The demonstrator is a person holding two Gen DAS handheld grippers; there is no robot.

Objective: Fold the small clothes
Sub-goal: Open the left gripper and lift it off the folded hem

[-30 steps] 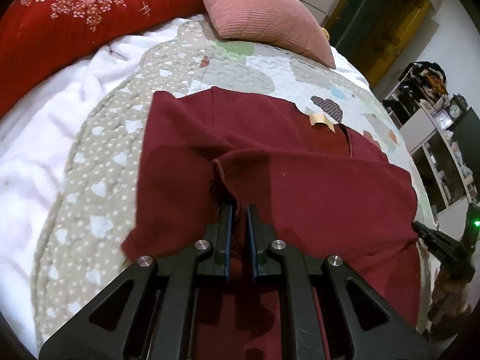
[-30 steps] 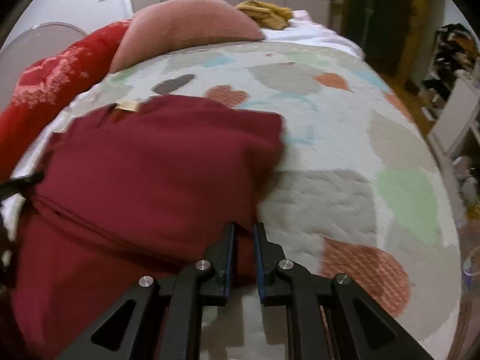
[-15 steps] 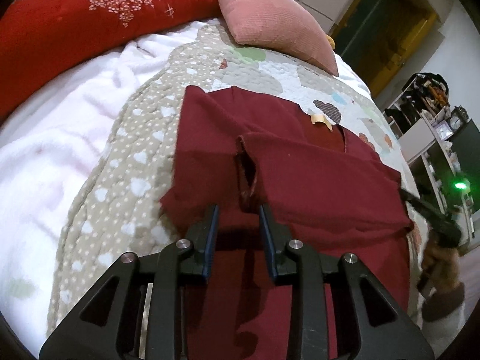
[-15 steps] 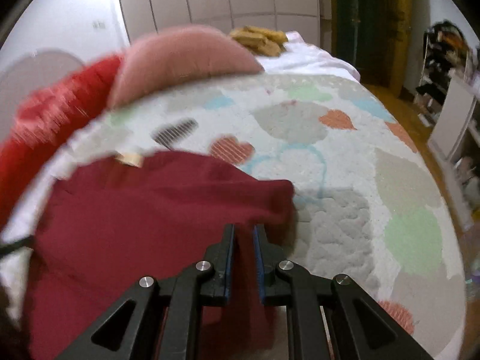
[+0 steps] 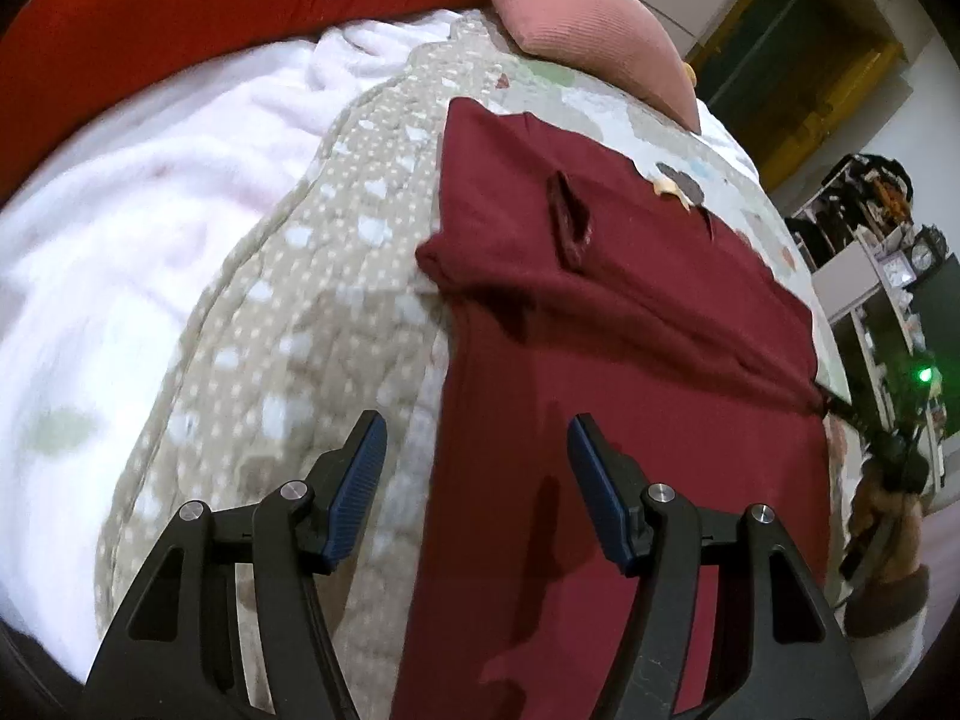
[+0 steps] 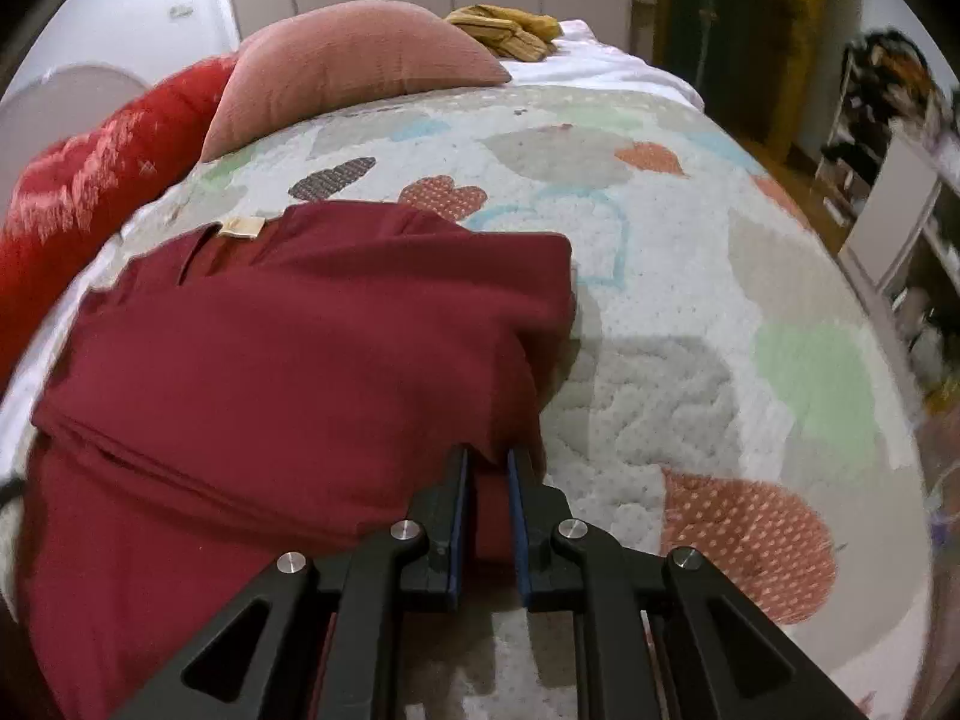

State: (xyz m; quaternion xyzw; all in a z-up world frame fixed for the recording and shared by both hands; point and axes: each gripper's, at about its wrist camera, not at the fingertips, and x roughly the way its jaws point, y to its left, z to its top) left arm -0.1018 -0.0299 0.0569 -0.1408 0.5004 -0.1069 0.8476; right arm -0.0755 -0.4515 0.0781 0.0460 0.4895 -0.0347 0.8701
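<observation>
A dark red shirt lies on the patterned quilt, with one sleeve folded in over its body and a tan neck label at the far end. My left gripper is open and empty, held above the shirt's left edge. In the right wrist view the same shirt fills the left half. My right gripper is shut on the shirt's right edge, with red cloth between its pads. The right gripper also shows at the far right of the left wrist view.
The quilt covers the bed. A pink cushion and a red blanket lie at the head end. White fleece lies left of the quilt. Shelves stand beyond the bed's right side.
My left gripper let go of the folded sleeve, opened wide and pulled back toward me. My right gripper stayed shut on the shirt's right edge and shifted slightly.
</observation>
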